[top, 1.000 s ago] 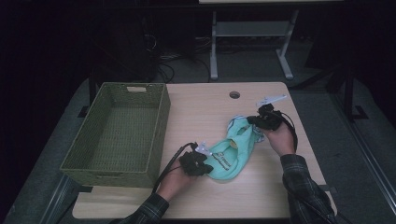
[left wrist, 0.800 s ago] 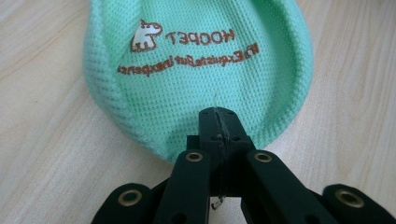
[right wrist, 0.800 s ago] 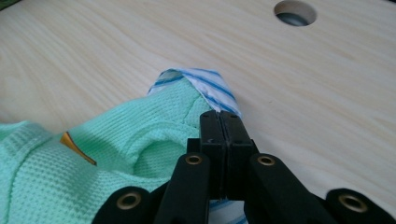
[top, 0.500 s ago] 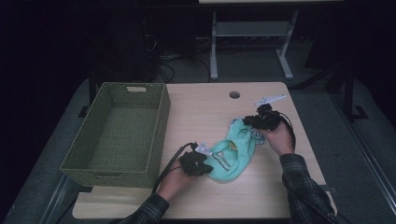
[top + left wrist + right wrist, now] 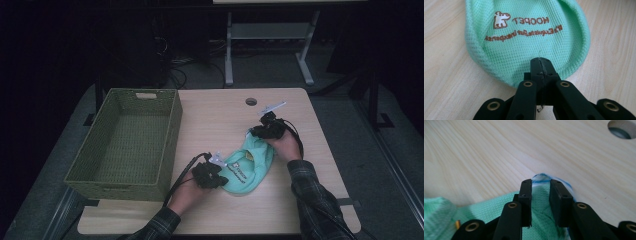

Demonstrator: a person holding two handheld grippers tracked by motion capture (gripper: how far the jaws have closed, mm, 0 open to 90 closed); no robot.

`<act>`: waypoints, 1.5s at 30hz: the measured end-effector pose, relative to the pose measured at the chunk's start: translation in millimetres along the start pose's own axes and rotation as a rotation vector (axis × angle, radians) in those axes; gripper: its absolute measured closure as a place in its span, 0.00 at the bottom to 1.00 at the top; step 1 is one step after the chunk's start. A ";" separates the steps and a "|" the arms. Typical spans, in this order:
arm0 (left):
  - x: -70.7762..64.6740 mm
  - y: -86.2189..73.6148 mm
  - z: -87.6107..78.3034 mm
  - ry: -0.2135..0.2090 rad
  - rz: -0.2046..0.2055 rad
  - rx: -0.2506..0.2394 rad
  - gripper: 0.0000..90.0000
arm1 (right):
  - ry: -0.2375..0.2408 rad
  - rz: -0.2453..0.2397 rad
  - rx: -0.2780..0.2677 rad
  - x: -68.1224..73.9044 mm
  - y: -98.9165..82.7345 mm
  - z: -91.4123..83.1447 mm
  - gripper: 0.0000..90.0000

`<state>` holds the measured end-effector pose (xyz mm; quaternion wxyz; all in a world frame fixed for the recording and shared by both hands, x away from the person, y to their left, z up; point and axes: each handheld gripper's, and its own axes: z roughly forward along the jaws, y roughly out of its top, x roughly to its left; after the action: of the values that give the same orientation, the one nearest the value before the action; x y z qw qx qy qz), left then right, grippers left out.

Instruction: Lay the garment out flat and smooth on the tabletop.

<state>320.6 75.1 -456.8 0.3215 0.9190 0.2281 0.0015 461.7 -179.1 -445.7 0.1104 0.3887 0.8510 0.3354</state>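
Left gripper (image 5: 541, 67) pinched shut on green garment (image 5: 529, 42) hem, right gripper (image 5: 540, 190) jaws just parting around collar edge; risk of unfolding once released.

Right gripper (image 5: 540, 195): jaws part-way apart, just been opening, with a fold of green cloth (image 5: 541, 205) between them. The blue-edged hem pokes past the tips. Beyond lies the table (image 5: 486, 152); its hole (image 5: 622, 128) sits far right.

One mint-green pet garment (image 5: 248, 166), one woven green basket (image 5: 125, 145), two tongs — left tongs (image 5: 223, 176) and right tongs (image 5: 254, 133) — on one worktop (image 5: 220, 115).
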 end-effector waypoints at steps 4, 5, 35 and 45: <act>0.4 0.7 -1.2 0.005 0.011 0.015 0.99 | -0.004 -0.018 0.031 1.4 -4.3 11.3 0.80; 0.3 0.7 -1.1 0.005 0.009 0.013 0.99 | -0.006 -0.027 0.036 2.2 -5.2 13.9 0.81; 0.5 -0.2 -0.4 0.000 -0.004 0.000 0.99 | -0.097 0.050 -0.061 -14.3 7.1 7.7 0.99; 1.7 -0.8 0.4 -0.005 -0.011 -0.009 0.99 | -0.038 0.037 -0.138 -5.7 2.2 -30.7 0.99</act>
<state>321.8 76.1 -457.8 0.3263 0.9163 0.2321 -0.0015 453.1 -197.2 -421.6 0.1468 0.4021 0.8162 0.3881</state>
